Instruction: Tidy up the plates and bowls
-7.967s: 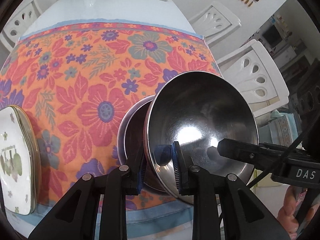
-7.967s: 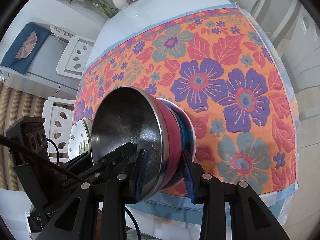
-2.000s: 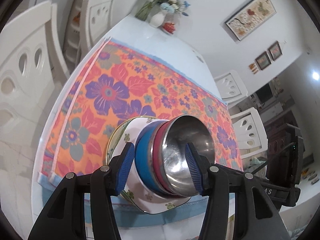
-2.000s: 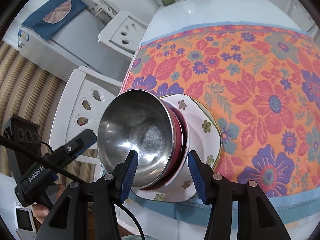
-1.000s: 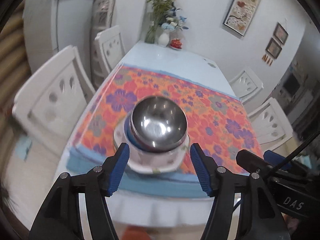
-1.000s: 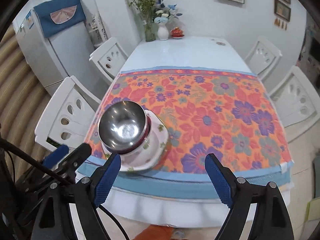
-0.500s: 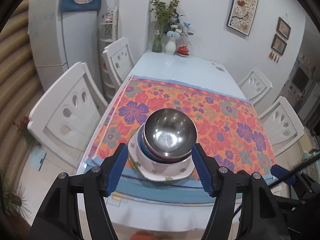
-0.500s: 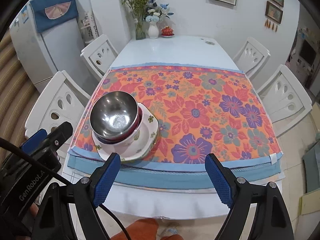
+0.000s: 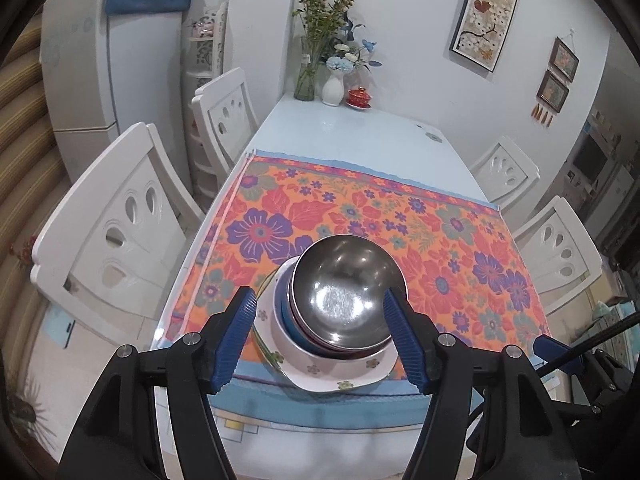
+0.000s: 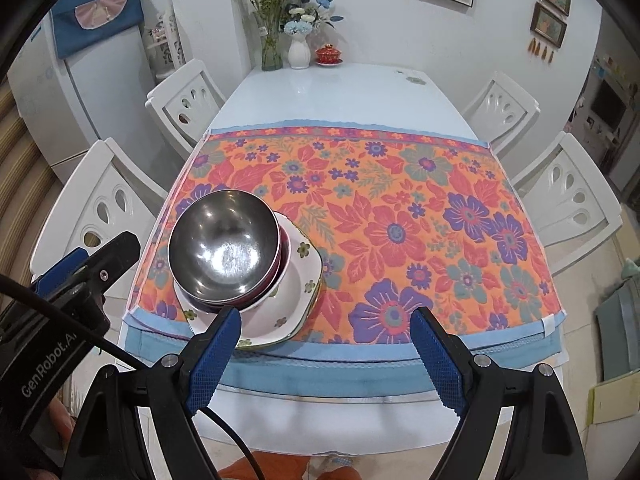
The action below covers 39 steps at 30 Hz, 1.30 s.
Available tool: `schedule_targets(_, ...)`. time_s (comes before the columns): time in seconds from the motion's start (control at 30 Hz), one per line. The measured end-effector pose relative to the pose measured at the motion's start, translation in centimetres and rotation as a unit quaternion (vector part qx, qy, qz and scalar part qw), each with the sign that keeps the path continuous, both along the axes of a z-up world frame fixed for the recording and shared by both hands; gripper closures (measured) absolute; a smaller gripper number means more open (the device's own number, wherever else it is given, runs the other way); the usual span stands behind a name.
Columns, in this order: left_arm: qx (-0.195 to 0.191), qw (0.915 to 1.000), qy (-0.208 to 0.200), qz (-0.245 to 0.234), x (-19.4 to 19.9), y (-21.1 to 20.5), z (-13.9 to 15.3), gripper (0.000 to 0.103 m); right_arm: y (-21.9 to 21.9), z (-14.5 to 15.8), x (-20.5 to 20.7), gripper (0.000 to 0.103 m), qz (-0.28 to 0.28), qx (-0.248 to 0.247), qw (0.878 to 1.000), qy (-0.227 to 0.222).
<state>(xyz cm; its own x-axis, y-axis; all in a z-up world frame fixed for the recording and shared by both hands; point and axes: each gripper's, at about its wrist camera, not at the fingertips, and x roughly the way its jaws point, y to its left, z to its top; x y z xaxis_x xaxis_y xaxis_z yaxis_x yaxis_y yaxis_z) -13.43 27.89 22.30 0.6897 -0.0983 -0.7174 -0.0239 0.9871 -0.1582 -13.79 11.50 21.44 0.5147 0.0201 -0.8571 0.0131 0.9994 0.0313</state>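
Since half a second ago, both claws have been drawn slightly farther back from the table (image 10: 360,92), so that the stack appears a little lower between the left claw's fingers. The left claw (image 9: 320,340) is shown with its fingers spread wide and nothing held; the stack is framed between them, just ahead and apart from both pads. The right claw (image 10: 326,354) is likewise spread wide and empty, with the stack ahead and to its left, near its left finger. The nested bowls (image 9: 344,300) are seen resting in the floral plates (image 9: 332,376), which lie on the flowered cloth (image 10: 400,208) at the near edge of the table. A steel bowl is uppermost, with red and blue rims visible beneath it. The sorting is judged to be complete or nearly so, as no other dishes are visible on the cloth.

Handling: the steel bowl is judged light, rigid and slippery, and is best pinched across its rim wall. The plates are taken to be ceramic, hence heavier and breakable; the stack would be better carried by the plate edge with both claws, since the nested bowls could slide if it is tilted. How many plates lie in the pile cannot be told.
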Motion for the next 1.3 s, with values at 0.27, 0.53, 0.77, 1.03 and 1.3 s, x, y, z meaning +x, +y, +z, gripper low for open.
schedule_targets(0.27, -0.012, 0.9999, 0.006, -0.002, 0.5, 0.6, -0.4, 0.035, 0.1, -0.5, 0.7, 0.018, -0.012, 0.004, 1.000, 0.010)
schedule_targets(0.53, -0.020, 0.9997, 0.012, 0.007, 0.5, 1.1, -0.9, 0.032, 0.7, -0.8, 0.7, 0.018, -0.007, 0.003, 1.000, 0.016)
schedule_targets(0.77, -0.026, 0.9995, 0.015, 0.009, 0.3, 1.4, -1.1, 0.032, 1.1, -1.0, 0.6, 0.018, -0.004, 0.005, 1.000, 0.019)
schedule_targets(1.03, -0.025, 0.9995, 0.021, 0.001, 0.0, 1.5, -1.2, 0.032, 1.3, -1.3, 0.8, 0.018, -0.003, 0.010, 1.000, 0.027)
schedule_targets(1.3, -0.018, 0.9995, 0.022, -0.009, 0.1, 1.0, -1.3, 0.032, 1.3, -1.6, 1.0, 0.018, -0.004, 0.017, 0.999, 0.032)
